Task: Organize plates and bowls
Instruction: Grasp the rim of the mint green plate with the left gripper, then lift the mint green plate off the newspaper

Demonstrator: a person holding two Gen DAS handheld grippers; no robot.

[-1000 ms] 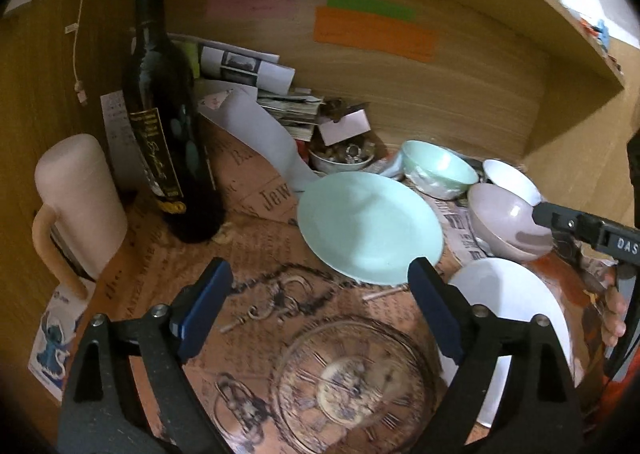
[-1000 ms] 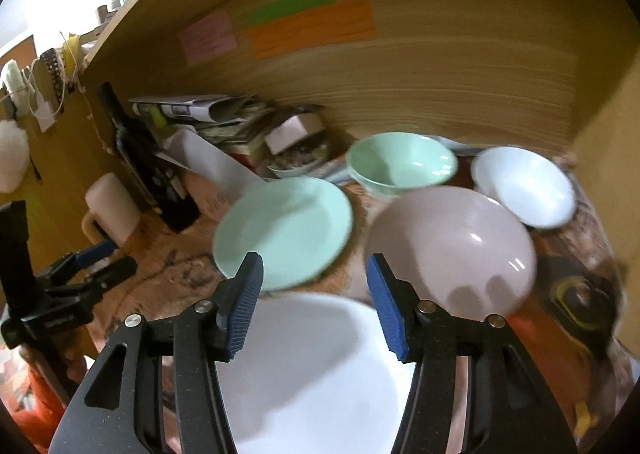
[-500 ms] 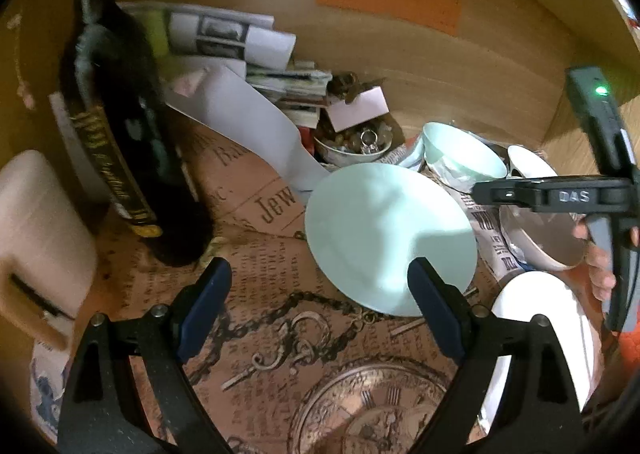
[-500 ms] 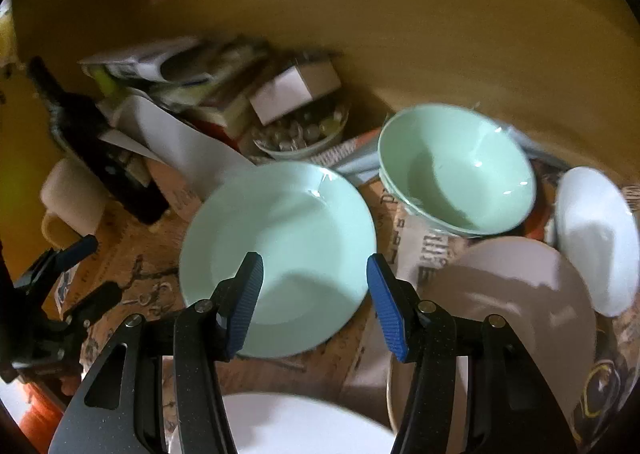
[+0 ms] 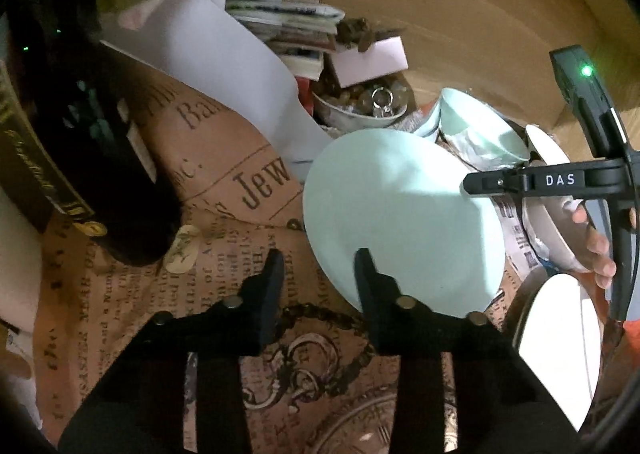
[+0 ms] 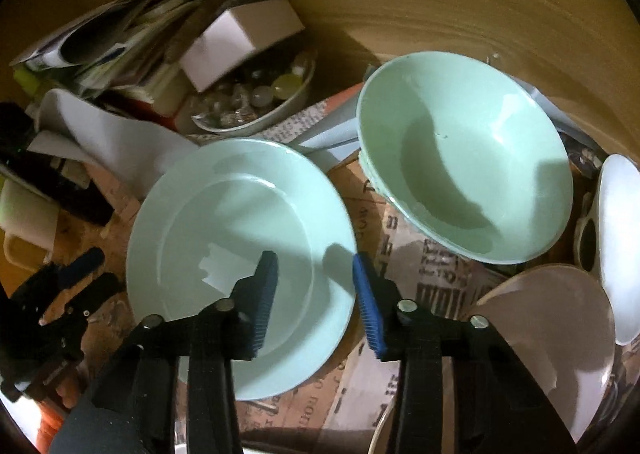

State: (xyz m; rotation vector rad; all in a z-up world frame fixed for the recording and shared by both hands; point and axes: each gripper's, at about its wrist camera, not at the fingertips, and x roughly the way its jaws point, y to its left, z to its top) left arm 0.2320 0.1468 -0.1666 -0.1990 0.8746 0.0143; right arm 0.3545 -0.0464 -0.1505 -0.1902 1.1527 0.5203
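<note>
left view: left gripper (image 5: pixel 318 260) jaws just narrowed, astride near rim of green plate (image 5: pixel 400 214), grip unclear; dark bottle (image 5: pixel 92 158) beside | right view: right gripper (image 6: pixel 314 282) jaws just narrowed, straddling plate's right rim, not touching; green bowl (image 6: pixel 464 154) and pink bowl (image 6: pixel 548 334) on table
</note>
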